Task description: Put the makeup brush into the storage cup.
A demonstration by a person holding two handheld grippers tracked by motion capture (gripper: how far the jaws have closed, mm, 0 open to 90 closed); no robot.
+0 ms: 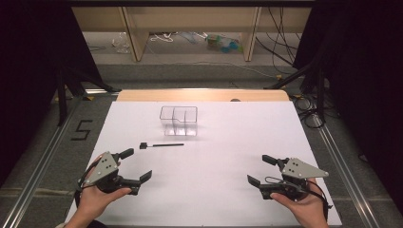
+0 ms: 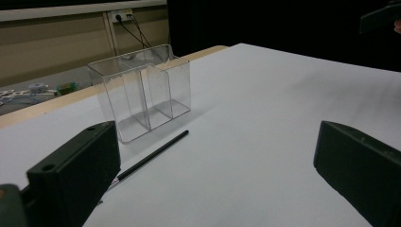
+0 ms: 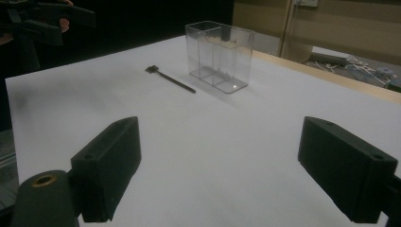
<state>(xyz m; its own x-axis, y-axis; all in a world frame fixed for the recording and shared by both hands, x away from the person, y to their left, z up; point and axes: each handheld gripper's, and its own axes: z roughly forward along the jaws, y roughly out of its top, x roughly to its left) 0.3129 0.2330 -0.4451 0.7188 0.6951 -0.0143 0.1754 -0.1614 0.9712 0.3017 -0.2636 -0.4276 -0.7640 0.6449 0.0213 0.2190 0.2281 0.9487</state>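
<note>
— While both of my hands wait at the near edge of the white bench (image 1: 214, 190), my left tool (image 1: 135, 166) sits with its jaws spread wide and nothing between them; my right tool (image 1: 259, 169) is spread the same way, also empty.

— And the thing you are after?

— The thin black stick (image 1: 162, 145), with a small square head at its left end, lies flat on the bench just in front of the clear box (image 1: 178, 120), apart from it and nearer my left tool than my right. I judge that is why my left tool is angled toward it: in the left gripper view the stick (image 2: 153, 156) runs out from behind the near jaw toward the box (image 2: 142, 90).

— What is in the box?

— Nothing that I can see. It stands upright, open at the top, with clear dividers splitting it into compartments, and all look empty. In the right gripper view the box (image 3: 220, 56) and the stick (image 3: 172, 79) lie far ahead, well apart from my jaws.

— So the work is barely begun?

— I would say so; the stick is untouched.
</note>
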